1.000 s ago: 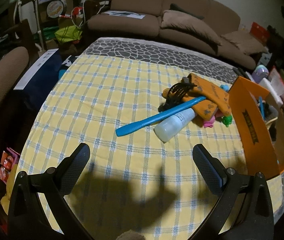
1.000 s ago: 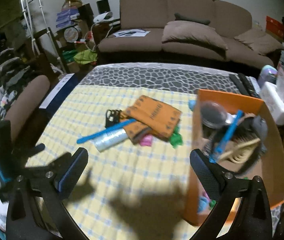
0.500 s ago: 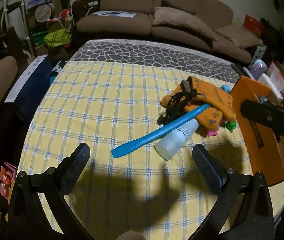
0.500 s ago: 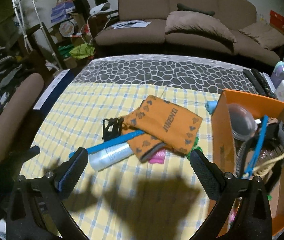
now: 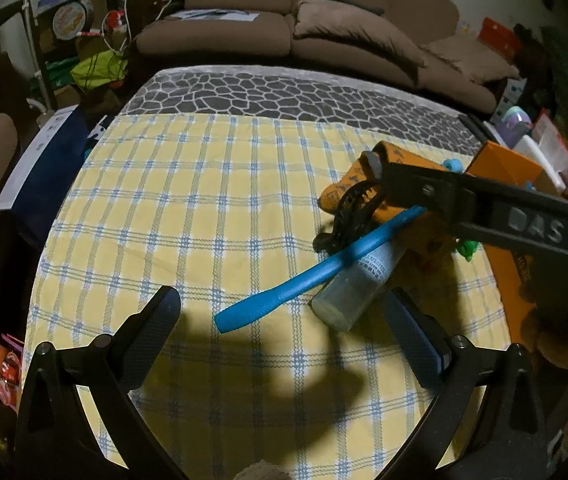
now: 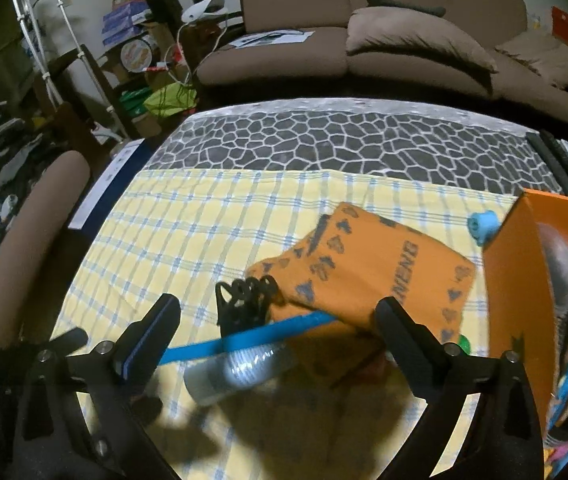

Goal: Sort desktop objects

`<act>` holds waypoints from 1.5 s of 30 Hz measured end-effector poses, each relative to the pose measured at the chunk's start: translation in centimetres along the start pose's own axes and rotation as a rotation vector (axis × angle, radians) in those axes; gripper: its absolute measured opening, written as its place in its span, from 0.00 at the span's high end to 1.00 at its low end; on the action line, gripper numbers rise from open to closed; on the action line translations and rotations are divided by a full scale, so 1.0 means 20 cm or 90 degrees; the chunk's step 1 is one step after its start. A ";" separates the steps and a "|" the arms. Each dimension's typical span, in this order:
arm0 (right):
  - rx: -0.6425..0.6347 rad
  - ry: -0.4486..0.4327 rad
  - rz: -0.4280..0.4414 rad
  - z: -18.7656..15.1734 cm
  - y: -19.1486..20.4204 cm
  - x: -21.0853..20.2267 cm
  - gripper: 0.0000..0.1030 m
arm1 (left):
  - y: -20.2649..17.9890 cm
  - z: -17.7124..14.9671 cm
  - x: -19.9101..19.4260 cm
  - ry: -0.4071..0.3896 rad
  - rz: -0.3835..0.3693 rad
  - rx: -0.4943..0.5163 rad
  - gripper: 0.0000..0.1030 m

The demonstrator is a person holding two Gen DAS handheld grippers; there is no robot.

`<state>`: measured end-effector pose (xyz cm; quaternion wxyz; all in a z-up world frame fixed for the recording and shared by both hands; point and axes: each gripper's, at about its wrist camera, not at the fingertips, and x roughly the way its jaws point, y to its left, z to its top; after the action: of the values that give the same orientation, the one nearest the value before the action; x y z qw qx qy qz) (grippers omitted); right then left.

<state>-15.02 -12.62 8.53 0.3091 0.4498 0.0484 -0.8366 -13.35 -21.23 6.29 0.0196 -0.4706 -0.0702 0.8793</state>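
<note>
Blue handled tool (image 6: 244, 338) lies slantwise across the clear bottle (image 6: 240, 372) on the checked worktop (image 5: 188, 208), its long axis spanning the right claw (image 6: 278, 326), whose jaws are closing with nothing gripped; the left claw (image 5: 284, 322), agape and empty, hangs farther back.
</note>
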 end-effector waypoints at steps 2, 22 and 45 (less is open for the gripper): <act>0.001 0.003 0.003 0.01 0.00 0.03 0.07 | 0.00 0.00 0.01 0.003 -0.001 0.001 0.02; -0.021 0.000 0.051 0.03 0.06 0.09 0.66 | 0.00 0.00 0.04 0.020 -0.016 -0.021 0.02; 0.112 -0.100 0.108 -0.18 -0.29 -0.54 0.67 | -0.19 0.01 0.18 0.000 -0.066 0.138 0.20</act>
<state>-11.24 -1.55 13.80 0.3407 0.4109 -0.0872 -0.8411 -15.75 -17.18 3.94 0.1159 -0.4612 0.0007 0.8797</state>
